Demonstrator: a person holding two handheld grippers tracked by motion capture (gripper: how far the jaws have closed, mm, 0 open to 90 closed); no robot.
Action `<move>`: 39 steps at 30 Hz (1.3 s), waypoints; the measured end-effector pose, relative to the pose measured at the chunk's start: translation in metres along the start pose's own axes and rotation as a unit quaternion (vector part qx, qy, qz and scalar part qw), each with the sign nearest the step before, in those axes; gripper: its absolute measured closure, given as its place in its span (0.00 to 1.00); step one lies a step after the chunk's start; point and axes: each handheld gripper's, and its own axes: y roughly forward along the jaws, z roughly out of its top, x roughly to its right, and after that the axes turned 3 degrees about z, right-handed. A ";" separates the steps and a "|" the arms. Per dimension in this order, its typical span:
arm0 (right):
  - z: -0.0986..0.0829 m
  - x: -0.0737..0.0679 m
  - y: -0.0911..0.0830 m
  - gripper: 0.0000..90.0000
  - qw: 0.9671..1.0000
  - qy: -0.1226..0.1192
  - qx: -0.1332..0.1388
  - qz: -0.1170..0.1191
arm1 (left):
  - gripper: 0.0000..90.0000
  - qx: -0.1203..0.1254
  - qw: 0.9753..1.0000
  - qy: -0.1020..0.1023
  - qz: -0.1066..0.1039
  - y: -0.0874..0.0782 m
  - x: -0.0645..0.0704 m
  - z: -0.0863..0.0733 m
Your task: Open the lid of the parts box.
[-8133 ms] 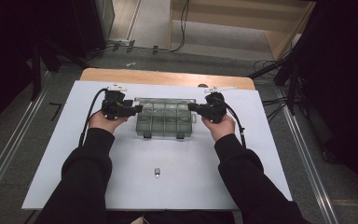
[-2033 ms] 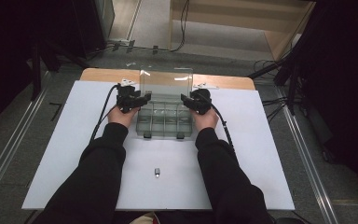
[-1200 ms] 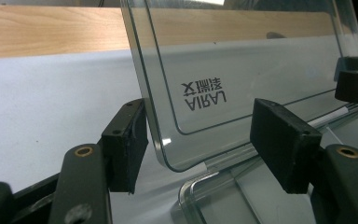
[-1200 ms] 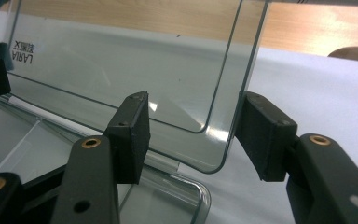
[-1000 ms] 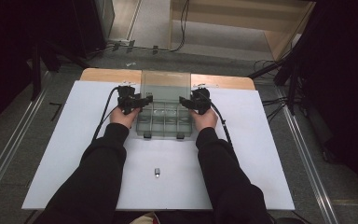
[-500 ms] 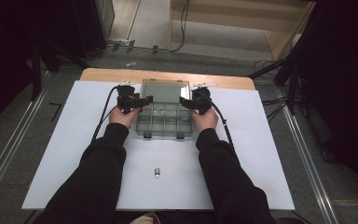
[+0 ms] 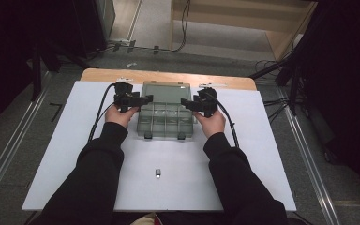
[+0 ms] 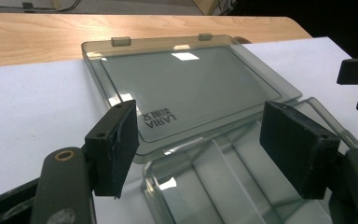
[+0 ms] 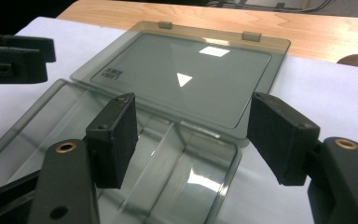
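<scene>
Your left gripper point(image 7: 143, 99) hovers at the left rear corner of the clear plastic compartment box point(image 7: 165, 121), jaws spread wide with nothing between them. The box sits on the white sheet point(image 7: 51, 154) in the middle, its hinged lid point(image 7: 166, 90) thrown fully back and lying flat behind it toward the wooden table edge point(image 7: 98, 75); a small metal piece point(image 7: 158, 173) lies well in front of the box. Your right gripper point(image 7: 186, 103) hovers at the box's right rear corner, jaws likewise spread and empty.

"LARIA" printed upside down on the clear lid point(image 8: 186, 88)
</scene>
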 end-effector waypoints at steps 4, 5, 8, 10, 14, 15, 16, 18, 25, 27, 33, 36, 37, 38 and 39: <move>-0.002 -0.005 -0.009 0.35 1.000 -0.008 -0.005 0.016 | 0.32 -0.007 1.000 0.014 -0.004 -0.008 0.006 0.002; -0.002 -0.006 -0.011 0.35 1.000 -0.010 -0.007 0.020 | 0.32 -0.009 1.000 0.015 -0.007 -0.010 0.007 0.003; -0.003 -0.011 -0.017 0.35 0.999 -0.018 -0.009 0.033 | 0.32 -0.010 1.000 0.022 -0.010 -0.017 0.011 0.003; -0.005 -0.015 -0.021 0.35 0.999 -0.020 -0.011 0.042 | 0.32 -0.009 1.000 0.024 -0.015 -0.022 0.012 0.003; -0.009 -0.022 -0.029 0.35 0.998 -0.032 -0.015 0.058 | 0.32 -0.010 0.999 0.022 -0.022 -0.029 0.013 0.002; -0.010 -0.024 -0.030 0.35 0.997 -0.035 -0.016 0.061 | 0.32 -0.011 0.999 0.023 -0.025 -0.033 0.015 0.000; -0.010 -0.024 -0.030 0.35 0.997 -0.035 -0.016 0.061 | 0.32 -0.011 0.999 0.023 -0.025 -0.033 0.015 0.000; -0.013 -0.027 -0.034 0.35 0.997 -0.039 -0.015 0.068 | 0.32 -0.017 0.999 0.027 -0.027 -0.038 0.017 -0.003; -0.023 -0.034 -0.036 0.35 0.995 -0.052 -0.026 0.079 | 0.32 -0.027 0.998 0.034 -0.036 -0.045 0.022 -0.011; -0.024 -0.034 -0.036 0.35 0.995 -0.053 -0.027 0.082 | 0.32 -0.029 0.998 0.033 -0.038 -0.047 0.023 -0.012; -0.027 -0.038 -0.043 0.35 0.993 -0.064 -0.037 0.097 | 0.32 -0.037 0.997 0.048 -0.046 -0.057 0.032 -0.020; -0.029 -0.041 -0.046 0.35 0.992 -0.066 -0.038 0.102 | 0.32 -0.038 0.997 0.050 -0.052 -0.061 0.035 -0.024; -0.029 -0.041 -0.048 0.35 0.992 -0.066 -0.039 0.105 | 0.32 -0.039 0.997 0.050 -0.054 -0.063 0.035 -0.026; -0.030 -0.042 -0.049 0.35 0.991 -0.068 -0.039 0.107 | 0.32 -0.039 0.996 0.050 -0.058 -0.064 0.036 -0.027; -0.031 -0.043 -0.050 0.35 0.991 -0.072 -0.039 0.108 | 0.32 -0.040 0.996 0.050 -0.059 -0.066 0.036 -0.028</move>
